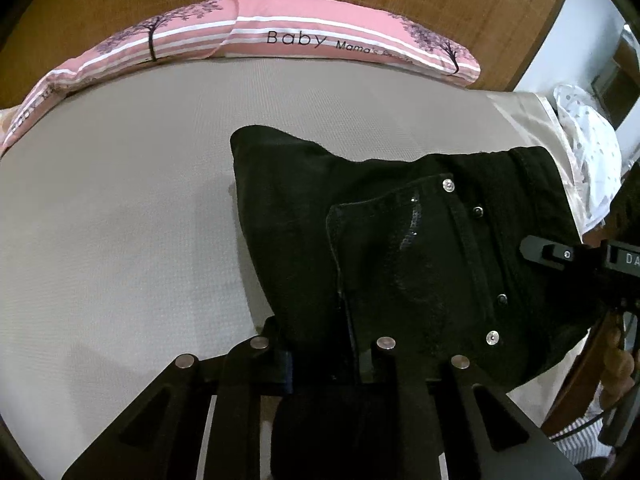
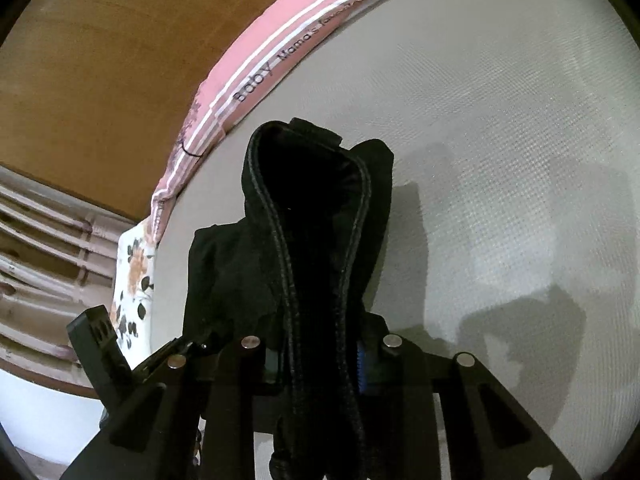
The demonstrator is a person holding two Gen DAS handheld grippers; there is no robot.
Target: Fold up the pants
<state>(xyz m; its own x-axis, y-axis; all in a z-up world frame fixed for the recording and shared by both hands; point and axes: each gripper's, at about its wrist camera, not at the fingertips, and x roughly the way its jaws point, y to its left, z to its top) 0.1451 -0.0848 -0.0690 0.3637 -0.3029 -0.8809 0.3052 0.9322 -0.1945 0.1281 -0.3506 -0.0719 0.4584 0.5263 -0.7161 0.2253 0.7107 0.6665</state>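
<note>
Black denim pants [image 1: 400, 248] hang lifted over the grey textured bed sheet [image 1: 120, 220], left tool [image 1: 320, 364] and right tool [image 2: 316, 364] each clamped on the fabric.

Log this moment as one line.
left gripper: shut on black pants | right gripper: shut on waistband | surface: grey mattress

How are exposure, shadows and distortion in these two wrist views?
Left wrist: black pants crushed dark, only rivets glint; the pink bolster bows with fisheye curvature. Right wrist: sharp, waistband stitching legible on the pants; hard shadows fall on the grey mattress.
</note>
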